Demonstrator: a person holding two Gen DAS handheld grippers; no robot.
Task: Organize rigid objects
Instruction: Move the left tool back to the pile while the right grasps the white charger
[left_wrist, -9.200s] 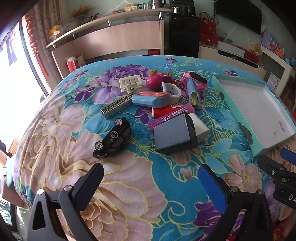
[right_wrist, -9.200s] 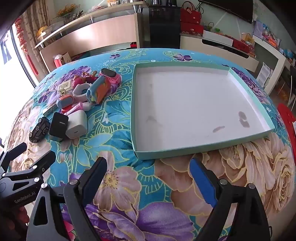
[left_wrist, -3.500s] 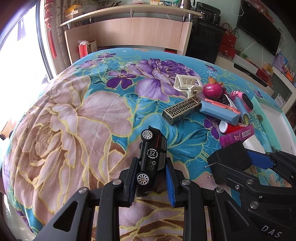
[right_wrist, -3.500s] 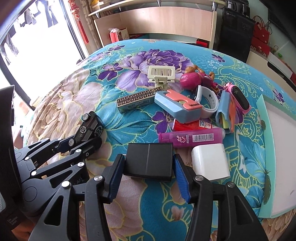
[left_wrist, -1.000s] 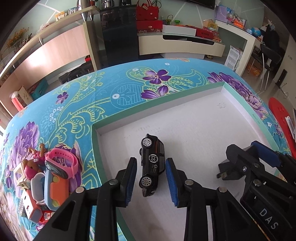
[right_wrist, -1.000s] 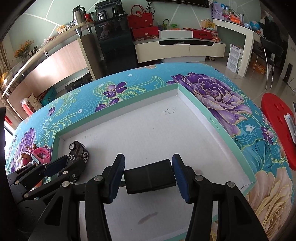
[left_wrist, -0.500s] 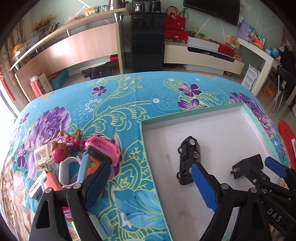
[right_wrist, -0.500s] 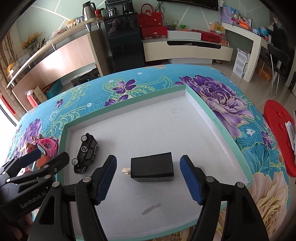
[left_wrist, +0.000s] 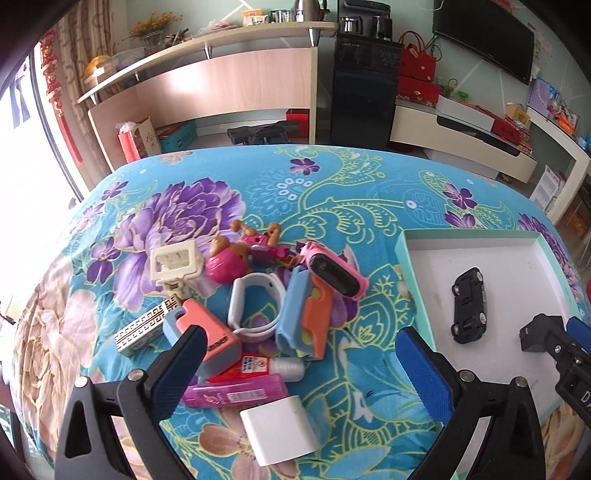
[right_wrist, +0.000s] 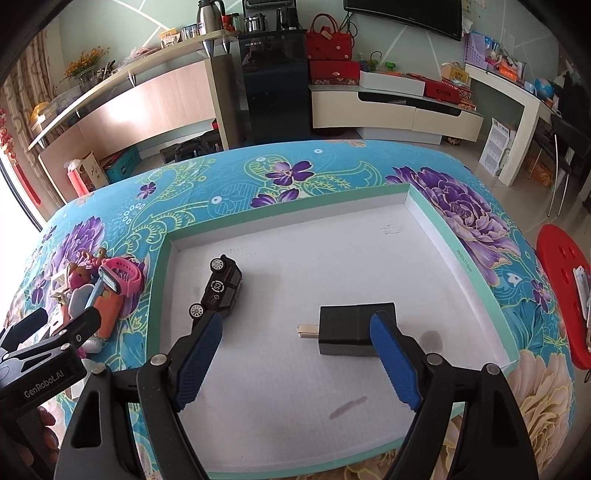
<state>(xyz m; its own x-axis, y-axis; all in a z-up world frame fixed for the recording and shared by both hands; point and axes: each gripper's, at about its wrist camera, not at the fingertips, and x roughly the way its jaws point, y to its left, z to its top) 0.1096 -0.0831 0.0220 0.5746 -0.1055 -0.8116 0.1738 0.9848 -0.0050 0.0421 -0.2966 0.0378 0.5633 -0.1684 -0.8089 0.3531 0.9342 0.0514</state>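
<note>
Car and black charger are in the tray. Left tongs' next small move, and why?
Probably lower the left tongs onto the white charger: they stand open and empty right above it, the nearest piece of the pile outside the tray.

A floral-covered table carries a heap of small items — white charger nearest — beside a shallow white tray.

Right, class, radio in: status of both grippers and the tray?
Left gripper open, empty, jaws just opened, over the pile. Right gripper open, jaws just opened. Black toy car and black charger plug released in white tray. Nothing blocking.
</note>
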